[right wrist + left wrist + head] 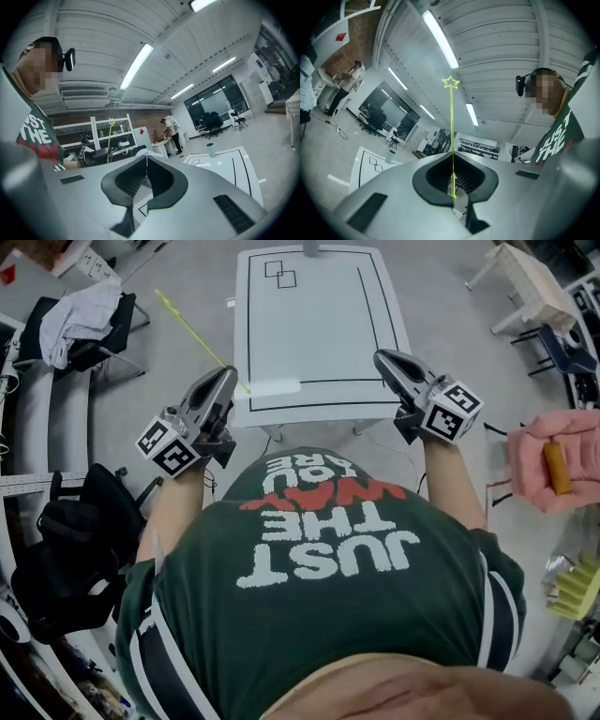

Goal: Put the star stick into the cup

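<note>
My left gripper (228, 379) is shut on the low end of the thin yellow-green star stick (192, 329), which slants up and to the left, off the table's left side. In the left gripper view the star stick (451, 131) rises straight from the closed jaws (453, 190), with its star at the top. My right gripper (383, 358) hovers over the table's near right corner; its jaws (146, 176) are shut on nothing. The small grey cup (211, 149) stands at the far end of the white table (309, 334), and this cup (310, 247) is just visible in the head view.
The table top carries black outlines, two small squares (279, 274) and a white tape strip (275, 386). A black chair with white cloth (80, 315) stands far left and a dark chair (66, 549) near left. A pink seat (558, 460) is right. A person (171, 133) stands in the background.
</note>
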Tool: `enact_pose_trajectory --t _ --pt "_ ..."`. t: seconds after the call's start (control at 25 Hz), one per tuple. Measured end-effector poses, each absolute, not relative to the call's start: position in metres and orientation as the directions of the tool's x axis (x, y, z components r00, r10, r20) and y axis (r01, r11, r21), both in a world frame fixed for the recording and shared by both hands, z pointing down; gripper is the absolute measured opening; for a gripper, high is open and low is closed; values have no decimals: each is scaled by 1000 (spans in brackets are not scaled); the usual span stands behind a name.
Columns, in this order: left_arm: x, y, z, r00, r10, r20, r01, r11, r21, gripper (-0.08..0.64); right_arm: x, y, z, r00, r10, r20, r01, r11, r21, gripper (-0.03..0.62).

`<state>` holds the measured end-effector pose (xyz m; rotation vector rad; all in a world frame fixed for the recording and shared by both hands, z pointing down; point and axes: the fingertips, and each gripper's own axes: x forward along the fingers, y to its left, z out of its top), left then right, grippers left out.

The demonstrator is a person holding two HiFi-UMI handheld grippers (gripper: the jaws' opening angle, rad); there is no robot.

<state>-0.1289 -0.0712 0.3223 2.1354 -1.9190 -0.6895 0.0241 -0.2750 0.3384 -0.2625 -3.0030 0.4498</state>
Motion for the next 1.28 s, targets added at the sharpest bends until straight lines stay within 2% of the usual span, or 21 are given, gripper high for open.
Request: enact_pose_trajectory --t 0.24,0.52,0.8,1.0,1.28 --pt "-148 -118 323 22 -980 -197 -890 -109 442 14 -7 -320 343 -970 236 54 208 925 -318 35" --pt "-195 -141 328 56 -976 -209 -885 -145 442 14 -59 -335 350 -969 233 82 196 929 -315 35" --pt "-290 -158 338 154 -959 -237 -852 -251 459 14 -137 -336 344 -987 123 100 87 948 -305 35" --pt "-340 -175 349 220 -959 -178 -857 -278 434 14 -178 -352 342 -994 65 92 31 944 -328 35" --pt "-348 -259 336 176 -967 -184 -889 -236 391 14 -184 -402 359 -984 143 111 100 942 -321 35"
